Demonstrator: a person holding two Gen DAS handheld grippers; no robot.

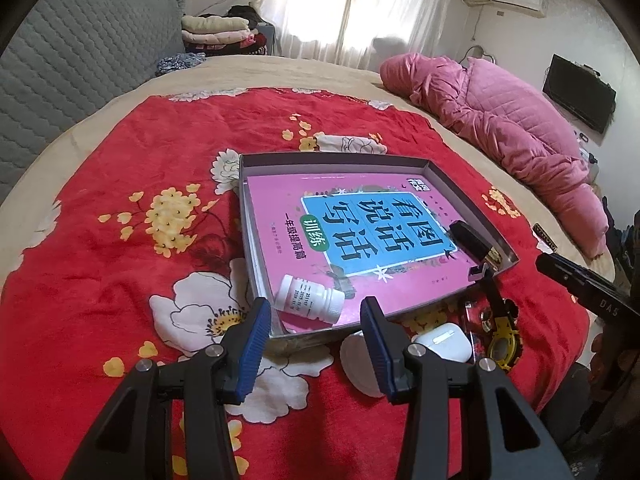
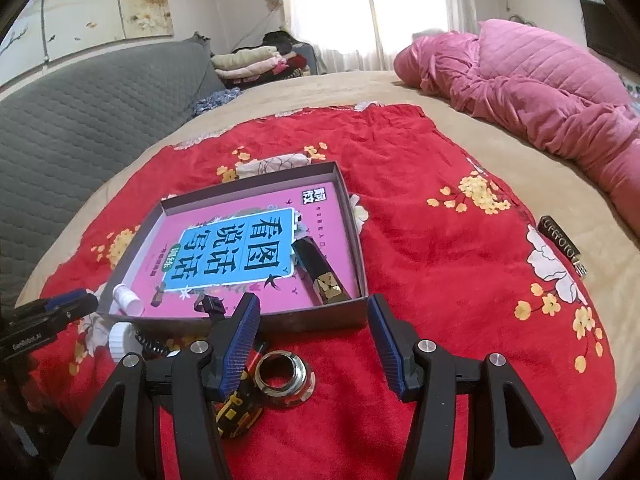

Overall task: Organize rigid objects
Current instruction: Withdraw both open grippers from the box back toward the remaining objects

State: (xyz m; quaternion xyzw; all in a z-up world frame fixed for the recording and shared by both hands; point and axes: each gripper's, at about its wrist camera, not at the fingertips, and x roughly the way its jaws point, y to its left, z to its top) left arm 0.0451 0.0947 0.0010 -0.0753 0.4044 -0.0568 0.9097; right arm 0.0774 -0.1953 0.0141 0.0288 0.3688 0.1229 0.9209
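Box tray (image 1: 472, 192), shallow and grey-walled, sits on the red floral blanket (image 1: 100, 240); it serves as the collection point. Inside: pink book (image 1: 280, 216) lying flat, white pill bottle (image 1: 310, 298) on its side at the near-left corner, black-and-gold case (image 2: 320, 272) along the right wall.

Still outside, just beside the tray's near wall: metal ring fitting (image 2: 285, 378), yellow-black watch (image 1: 502, 338) with its strap leaning over the tray edge, white earbud case (image 1: 442, 344), white round lid (image 1: 358, 364). A dark labelled bar (image 2: 558, 238) lies well apart on the right edge of the blanket.

Left gripper (image 1: 316, 340): jaws spread, nothing between them, poised over the tray's near-left corner. Right gripper (image 2: 314, 342): jaws spread, empty, above the ring fitting.

Judgement: sorting partly done; likely next pick is the ring fitting or the watch.

Risks:
- blanket is soft and wrinkled, so pressing down on the ring may sink or tilt it and the pads slip off its smooth metal
- watch sits partly under the right gripper's left finger; a close here could snag it
- pill bottle is free to roll if the tray is bumped
- both grippers work the same near edge, collision possible
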